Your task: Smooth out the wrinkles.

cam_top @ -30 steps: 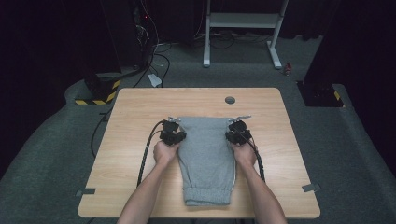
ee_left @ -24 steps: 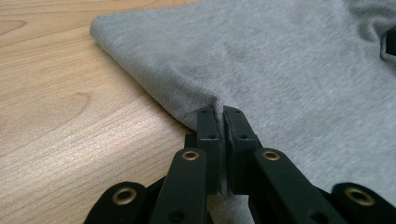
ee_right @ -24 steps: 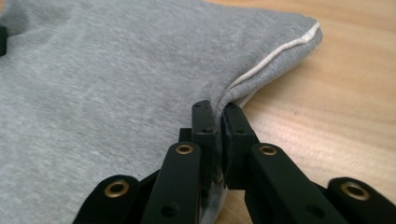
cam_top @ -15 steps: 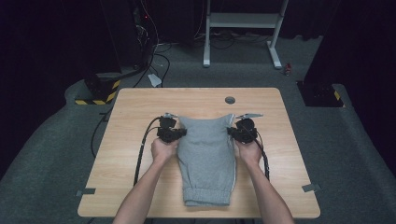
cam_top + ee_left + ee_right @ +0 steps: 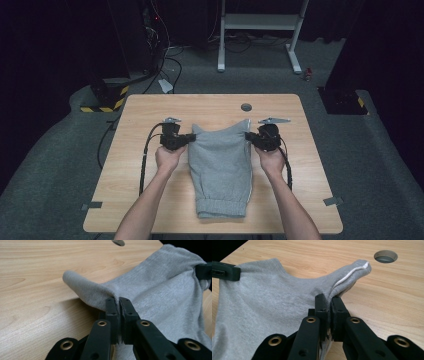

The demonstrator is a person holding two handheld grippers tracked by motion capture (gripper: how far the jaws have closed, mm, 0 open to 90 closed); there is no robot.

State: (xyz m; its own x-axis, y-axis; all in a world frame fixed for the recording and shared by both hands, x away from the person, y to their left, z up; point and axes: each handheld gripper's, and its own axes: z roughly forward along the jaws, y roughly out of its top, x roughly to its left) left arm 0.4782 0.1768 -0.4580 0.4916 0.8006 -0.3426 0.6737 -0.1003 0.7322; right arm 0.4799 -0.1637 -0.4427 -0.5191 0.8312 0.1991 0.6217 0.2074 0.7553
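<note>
Nearest the person, the elastic waistband end of the grey shorts (image 5: 221,165) lies flat on the wooden surface (image 5: 150,200), close to its near edge, with the person's forearms coming in on either side of it. Farther up, the garment's far end is lifted off the wood and stretched between the two hands. The left tool (image 5: 188,139) is clamped on the left far corner of the shorts; in the left gripper view its jaws stand pressed together with a fold of grey fabric (image 5: 160,292) pinched between them, the hem curling over just beyond. The right tool (image 5: 251,139) is likewise clamped on the right far corner, and the right gripper view shows its jaws closed on the cloth (image 5: 269,297) beside a white side stripe (image 5: 352,272). Beyond the shorts, a round cable hole (image 5: 246,107) sits in the surface near its far edge. Past that, a white metal stand (image 5: 260,30) rests on the grey carpet.
</note>
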